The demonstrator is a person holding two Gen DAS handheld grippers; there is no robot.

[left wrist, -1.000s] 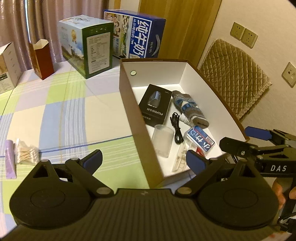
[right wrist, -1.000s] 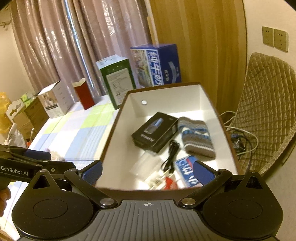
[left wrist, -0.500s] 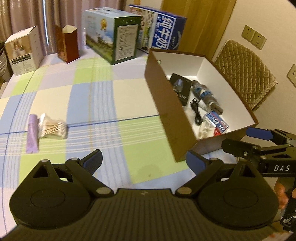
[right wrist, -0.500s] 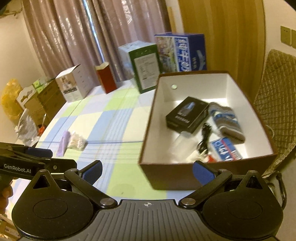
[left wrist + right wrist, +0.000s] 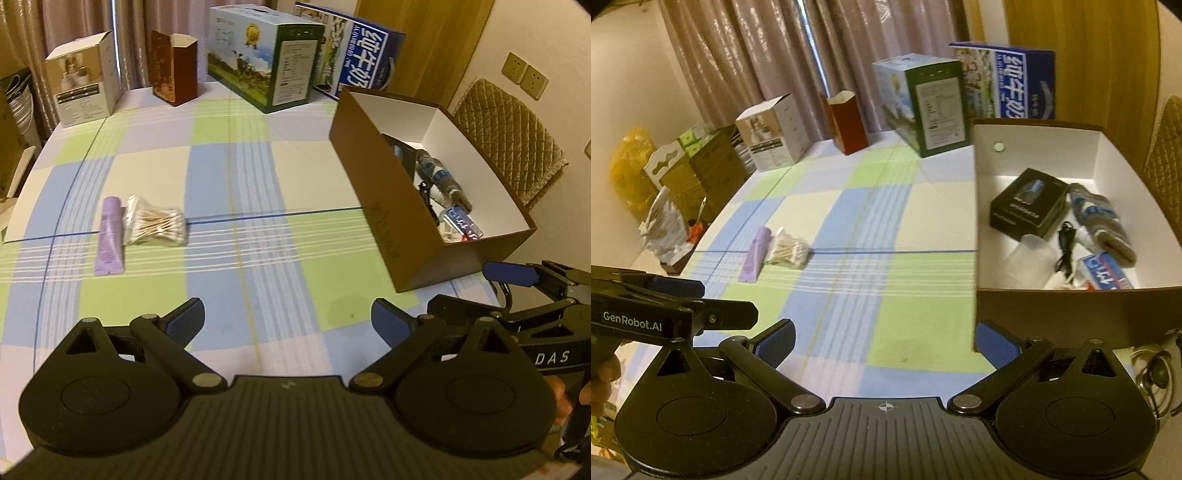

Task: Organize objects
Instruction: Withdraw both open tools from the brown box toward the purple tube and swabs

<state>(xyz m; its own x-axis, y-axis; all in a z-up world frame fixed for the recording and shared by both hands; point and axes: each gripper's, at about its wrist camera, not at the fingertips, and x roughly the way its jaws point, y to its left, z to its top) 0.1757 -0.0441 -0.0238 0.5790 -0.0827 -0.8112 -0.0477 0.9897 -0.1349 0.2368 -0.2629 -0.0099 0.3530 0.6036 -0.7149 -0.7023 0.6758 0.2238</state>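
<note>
Both tools are hanging wide open and empty over the checked desk (image 5: 258, 177): left tool (image 5: 287, 320), right tool (image 5: 884, 339). A lilac tube (image 5: 109, 236) is lying flat, touching a clear bag of cotton swabs (image 5: 157, 226), well apart from the brown box (image 5: 384, 206).

The table (image 5: 236, 177) is covered in green, blue and cream checks. A purple tube (image 5: 109, 236) is seen, and a box (image 5: 388, 221) brown outside, white inside.
</note>
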